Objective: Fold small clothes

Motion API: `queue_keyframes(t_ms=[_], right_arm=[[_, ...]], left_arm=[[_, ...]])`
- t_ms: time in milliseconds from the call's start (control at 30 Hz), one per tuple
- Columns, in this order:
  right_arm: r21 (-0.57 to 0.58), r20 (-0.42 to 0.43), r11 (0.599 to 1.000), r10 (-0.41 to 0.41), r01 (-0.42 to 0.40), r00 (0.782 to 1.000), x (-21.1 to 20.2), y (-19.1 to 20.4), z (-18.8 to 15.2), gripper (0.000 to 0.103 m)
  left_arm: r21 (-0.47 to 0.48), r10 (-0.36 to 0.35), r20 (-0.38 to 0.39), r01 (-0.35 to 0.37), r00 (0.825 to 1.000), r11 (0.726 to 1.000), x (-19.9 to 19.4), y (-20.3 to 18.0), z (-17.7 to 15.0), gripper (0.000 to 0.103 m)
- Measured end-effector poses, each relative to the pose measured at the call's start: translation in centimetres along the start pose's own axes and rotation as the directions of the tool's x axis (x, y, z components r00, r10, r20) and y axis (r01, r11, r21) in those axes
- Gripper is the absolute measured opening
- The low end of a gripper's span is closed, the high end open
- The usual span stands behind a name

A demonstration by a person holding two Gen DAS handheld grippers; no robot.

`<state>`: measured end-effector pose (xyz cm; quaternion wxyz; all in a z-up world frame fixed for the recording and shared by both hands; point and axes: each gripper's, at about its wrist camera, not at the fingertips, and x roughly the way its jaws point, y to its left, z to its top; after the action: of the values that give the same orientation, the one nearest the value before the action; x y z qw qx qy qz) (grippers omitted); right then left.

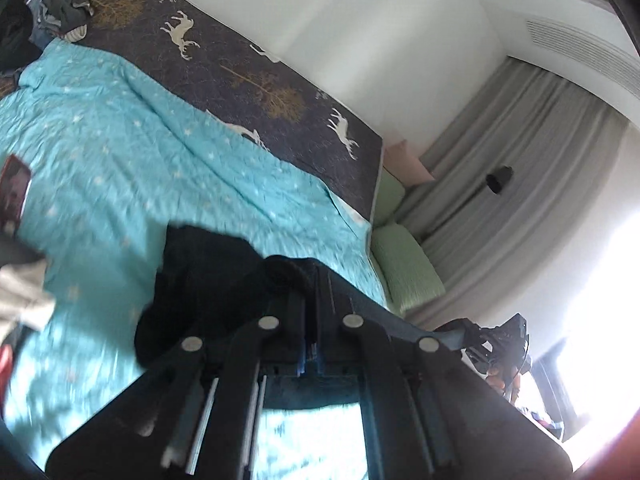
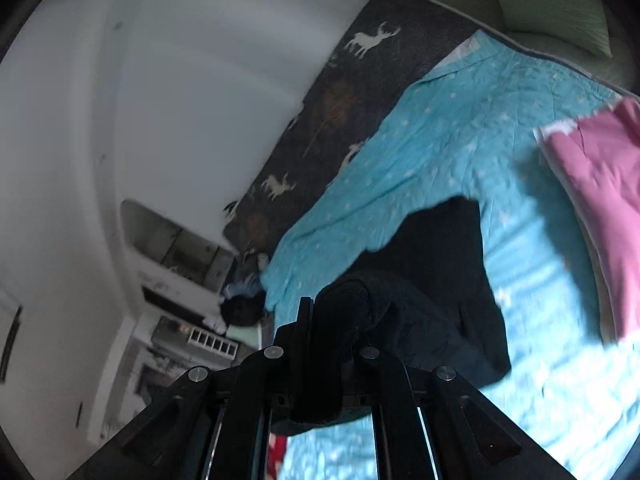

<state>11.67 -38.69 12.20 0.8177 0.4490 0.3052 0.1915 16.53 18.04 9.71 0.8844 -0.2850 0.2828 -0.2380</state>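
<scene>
A small black garment (image 1: 200,276) hangs over the turquoise star-print quilt (image 1: 120,128). My left gripper (image 1: 310,300) is shut on its edge, the cloth bunched over the fingertips, a dark band stretching right toward the other gripper (image 1: 492,340). In the right wrist view the same black garment (image 2: 436,272) drapes down from my right gripper (image 2: 332,312), which is shut on a bunched fold of it. The garment is held up between both grippers above the quilt (image 2: 460,120).
A pink cloth (image 2: 600,200) lies on the quilt to the right. A pile of clothes (image 1: 60,12) sits at the far end of the dark deer-print bedspread (image 1: 260,80). A beige garment (image 1: 24,296) lies at left. Green pillows (image 1: 404,272), grey curtains (image 1: 520,184), white shelves (image 2: 180,280).
</scene>
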Motion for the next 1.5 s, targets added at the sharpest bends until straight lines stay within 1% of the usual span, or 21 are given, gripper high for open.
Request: queue_keyframes(t_ms=[67, 233, 333, 433, 500, 567, 633, 700, 733, 767, 833, 900, 1000, 1033, 1100, 1133, 1167, 1267, 1333, 1400, 1500], right_arm=[[0.043, -0.002, 0.998, -0.036, 0.036, 0.999, 3.5, -0.3, 4.0, 0.007], [0.118, -0.044, 0.986, -0.115, 0.119, 0.992, 11.9, -3.1, 10.5, 0.007], [0.135, -0.081, 0.973, -0.178, 0.188, 0.981, 17.6, -5.5, 13.3, 0.008], [0.174, -0.135, 0.942, -0.266, 0.287, 0.954, 23.8, -9.6, 15.4, 0.015], [0.213, -0.205, 0.903, -0.331, 0.373, 0.921, 27.8, -13.5, 15.7, 0.036], [0.257, -0.254, 0.852, -0.397, 0.457, 0.882, 29.9, -17.0, 15.2, 0.038], [0.272, -0.286, 0.841, -0.392, 0.467, 0.874, 30.5, -18.8, 15.0, 0.039], [0.289, -0.293, 0.866, -0.325, 0.407, 0.899, 29.7, -19.7, 15.4, 0.040], [0.291, -0.278, 0.872, -0.318, 0.395, 0.906, 28.9, -19.7, 15.9, 0.042], [0.281, -0.241, 0.871, -0.343, 0.404, 0.908, 27.7, -19.4, 16.5, 0.049], [0.234, -0.139, 0.857, -0.438, 0.460, 0.888, 24.9, -18.1, 17.7, 0.057], [0.135, -0.096, 0.861, -0.481, 0.490, 0.871, 22.7, -15.8, 17.8, 0.059], [-0.036, -0.147, 0.877, -0.480, 0.480, 0.865, 22.2, -12.7, 15.8, 0.059], [-0.079, -0.158, 0.872, -0.490, 0.483, 0.857, 22.4, -12.0, 15.2, 0.059], [-0.215, -0.191, 0.845, -0.529, 0.490, 0.827, 23.1, -9.8, 12.4, 0.059], [-0.259, -0.202, 0.835, -0.538, 0.485, 0.818, 23.6, -9.1, 11.2, 0.059], [-0.312, -0.215, 0.826, -0.542, 0.469, 0.812, 23.9, -8.3, 9.5, 0.059], [-0.392, -0.240, 0.799, -0.566, 0.455, 0.788, 24.9, -7.8, 6.3, 0.059], [-0.434, -0.238, 0.774, -0.593, 0.461, 0.769, 24.3, -8.1, 4.1, 0.059], [-0.431, -0.239, 0.779, -0.585, 0.455, 0.775, 22.2, -9.2, 2.1, 0.059], [-0.346, -0.259, 0.824, -0.543, 0.448, 0.799, 17.9, -11.5, 0.0, 0.060]], left_arm=[[-0.028, 0.022, -0.003, -0.023, 1.000, 0.999, 3.8, 0.6, 2.8, 0.004], [-0.055, 0.141, -0.033, -0.143, 0.989, 0.988, 13.2, 3.5, 7.1, 0.005], [-0.079, 0.238, -0.102, -0.246, 0.966, 0.966, 20.0, 6.8, 8.4, 0.005], [-0.144, 0.317, -0.219, -0.352, 0.923, 0.925, 26.9, 12.0, 8.5, 0.005], [-0.192, 0.369, -0.308, -0.437, 0.877, 0.879, 30.1, 15.8, 7.3, 0.005], [-0.198, 0.391, -0.351, -0.475, 0.851, 0.857, 31.5, 17.9, 6.1, 0.005], [-0.183, 0.391, -0.345, -0.470, 0.853, 0.864, 31.5, 18.4, 5.8, 0.005], [-0.195, 0.371, -0.344, -0.452, 0.863, 0.870, 31.0, 18.6, 6.2, 0.006], [-0.216, 0.361, -0.333, -0.443, 0.871, 0.870, 30.4, 18.4, 6.6, 0.007], [-0.232, 0.354, -0.319, -0.435, 0.879, 0.870, 30.1, 18.0, 7.3, 0.008], [-0.221, 0.368, -0.245, -0.421, 0.897, 0.880, 28.9, 16.4, 9.0, 0.021], [-0.160, 0.389, -0.168, -0.414, 0.906, 0.896, 27.6, 14.3, 10.6, 0.046], [-0.066, 0.409, -0.111, -0.417, 0.906, 0.907, 25.8, 11.3, 11.8, 0.049], [-0.038, 0.401, -0.114, -0.407, 0.909, 0.913, 25.5, 10.6, 11.6, 0.050], [0.037, 0.364, -0.170, -0.363, 0.916, 0.931, 25.4, 9.0, 10.1, 0.053], [0.080, 0.356, -0.202, -0.347, 0.912, 0.934, 25.6, 8.4, 9.1, 0.053], [0.146, 0.369, -0.234, -0.343, 0.899, 0.928, 25.7, 7.6, 7.4, 0.053], [0.291, 0.436, -0.287, -0.356, 0.853, 0.888, 25.4, 7.0, 2.6, 0.053], [0.330, 0.467, -0.293, -0.371, 0.834, 0.868, 24.0, 7.7, -0.2, 0.053], [0.333, 0.474, -0.299, -0.375, 0.828, 0.865, 21.4, 9.3, -3.0, 0.057], [0.248, 0.443, -0.362, -0.373, 0.820, 0.894, 17.9, 12.6, -6.3, 0.066]])
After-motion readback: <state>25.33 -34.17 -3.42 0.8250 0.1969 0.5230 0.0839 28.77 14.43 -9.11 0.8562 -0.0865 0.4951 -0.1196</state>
